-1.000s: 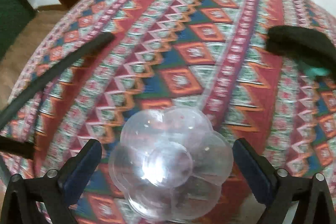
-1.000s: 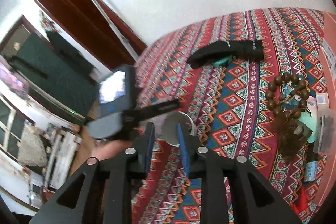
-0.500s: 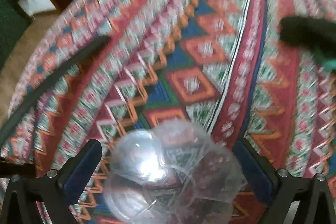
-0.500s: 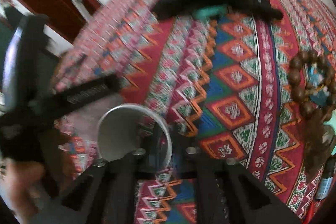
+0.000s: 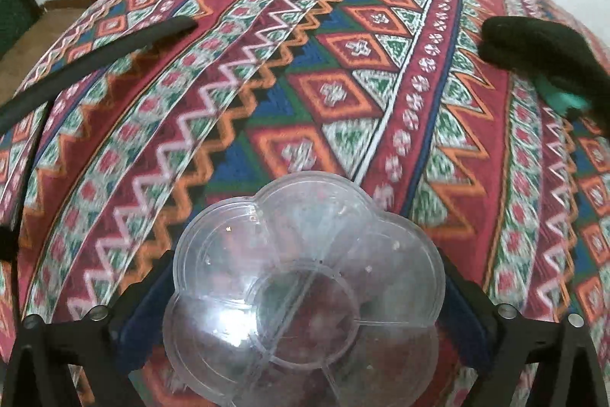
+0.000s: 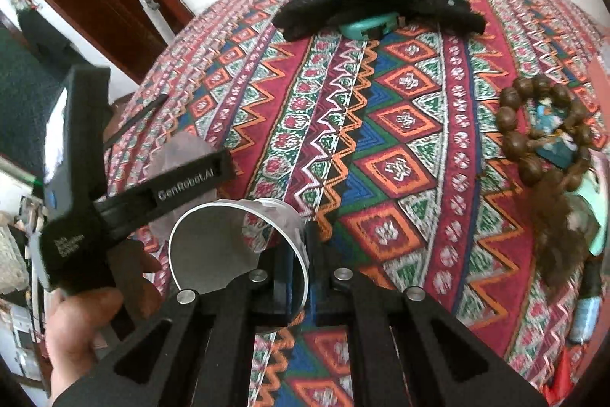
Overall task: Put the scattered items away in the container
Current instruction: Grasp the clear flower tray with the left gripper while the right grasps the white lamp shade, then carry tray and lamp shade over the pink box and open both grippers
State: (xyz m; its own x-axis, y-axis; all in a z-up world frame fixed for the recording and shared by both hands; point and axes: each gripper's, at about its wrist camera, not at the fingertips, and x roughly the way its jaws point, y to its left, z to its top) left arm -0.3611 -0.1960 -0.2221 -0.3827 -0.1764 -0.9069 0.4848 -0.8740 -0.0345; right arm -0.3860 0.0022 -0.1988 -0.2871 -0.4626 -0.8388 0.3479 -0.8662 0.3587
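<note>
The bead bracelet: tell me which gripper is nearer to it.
Right, I judge. The right gripper, shut on the clear plastic bottle, has the bead bracelet ahead to its right. The left gripper, at the bottle's base, sits farther left; its view lacks the bracelet.

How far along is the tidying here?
Nothing looks put away yet. In hand: both grippers, left and right, hold a clear bottle, the right one clamped on its rim. Left: the bead bracelet and black band lie on the cloth.
</note>
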